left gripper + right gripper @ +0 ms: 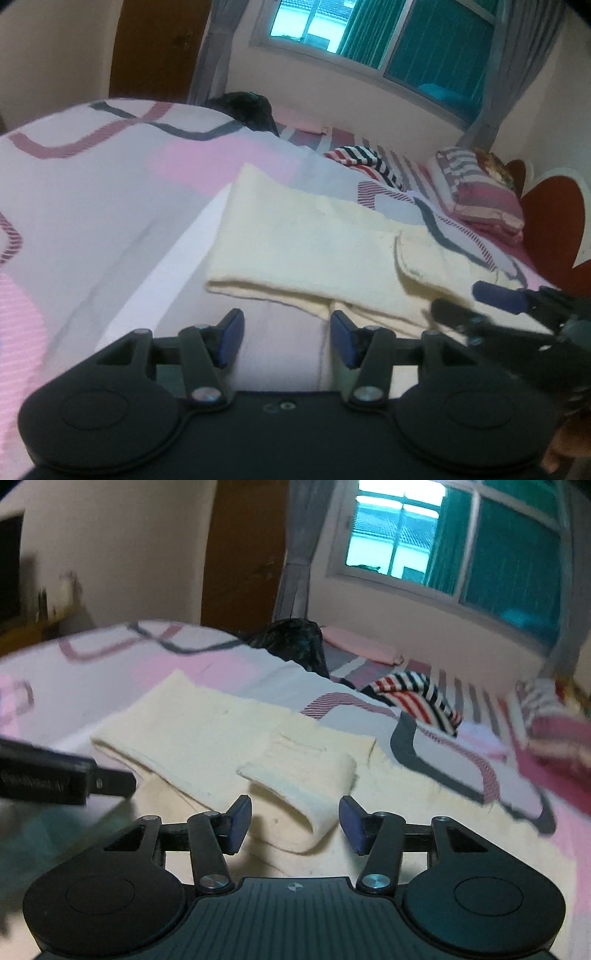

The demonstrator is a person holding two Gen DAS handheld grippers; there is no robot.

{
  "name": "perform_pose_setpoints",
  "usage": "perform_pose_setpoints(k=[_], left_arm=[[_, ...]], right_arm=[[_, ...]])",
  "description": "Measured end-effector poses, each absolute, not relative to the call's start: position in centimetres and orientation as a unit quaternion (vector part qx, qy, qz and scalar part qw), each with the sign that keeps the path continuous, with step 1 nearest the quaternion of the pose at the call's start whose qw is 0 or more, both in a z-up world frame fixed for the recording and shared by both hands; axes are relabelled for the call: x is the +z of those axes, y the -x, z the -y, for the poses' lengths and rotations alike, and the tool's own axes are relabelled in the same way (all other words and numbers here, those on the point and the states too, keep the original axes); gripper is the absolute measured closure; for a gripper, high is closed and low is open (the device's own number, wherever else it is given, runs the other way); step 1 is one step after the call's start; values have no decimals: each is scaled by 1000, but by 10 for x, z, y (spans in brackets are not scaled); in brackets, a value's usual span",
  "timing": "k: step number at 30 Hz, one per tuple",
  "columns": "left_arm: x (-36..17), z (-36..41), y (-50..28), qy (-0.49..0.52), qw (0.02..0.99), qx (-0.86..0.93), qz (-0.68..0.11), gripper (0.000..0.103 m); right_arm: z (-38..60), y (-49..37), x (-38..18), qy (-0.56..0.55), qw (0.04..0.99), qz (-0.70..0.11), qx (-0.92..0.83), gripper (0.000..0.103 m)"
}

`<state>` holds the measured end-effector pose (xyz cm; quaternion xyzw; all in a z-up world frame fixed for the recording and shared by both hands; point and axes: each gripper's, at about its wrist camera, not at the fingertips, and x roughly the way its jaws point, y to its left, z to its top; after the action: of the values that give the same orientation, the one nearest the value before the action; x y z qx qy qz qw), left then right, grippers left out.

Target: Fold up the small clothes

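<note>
Legible text: none. One line of pale lettering on the side of the left gripper (pixel 55 781), seen at the left edge of the right wrist view; blurred, characters not readable. Small round marks on both gripper bodies near the camera carry no readable characters

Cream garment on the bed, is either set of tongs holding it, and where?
Neither. Left tongs and right tongs are both open, just short of the cream garment, gripping nothing.
</note>
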<state>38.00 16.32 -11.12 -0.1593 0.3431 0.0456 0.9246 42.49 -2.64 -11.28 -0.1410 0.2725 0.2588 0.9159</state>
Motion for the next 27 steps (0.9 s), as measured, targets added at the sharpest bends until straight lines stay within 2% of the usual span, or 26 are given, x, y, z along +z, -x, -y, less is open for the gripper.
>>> perform_pose_setpoints(k=[1, 2, 3, 12, 27], left_arm=[[-112, -163, -382, 158, 924, 45, -344, 53], [-114, -161, -387, 154, 924, 45, -347, 53], [-115, -156, -388, 148, 925, 44, -348, 53], [-117, -149, -396, 154, 925, 47, -345, 53], [-118, -137, -401, 112, 924, 56, -361, 52]], right_arm=[[24, -424, -115, 151, 917, -267, 253, 55], [23, -426, -117, 157, 917, -266, 251, 83], [25, -430, -119, 154, 917, -275, 245, 102], [87, -452, -98, 24, 944, -270, 186, 102], [171, -435, -76, -44, 953, -273, 122, 102]])
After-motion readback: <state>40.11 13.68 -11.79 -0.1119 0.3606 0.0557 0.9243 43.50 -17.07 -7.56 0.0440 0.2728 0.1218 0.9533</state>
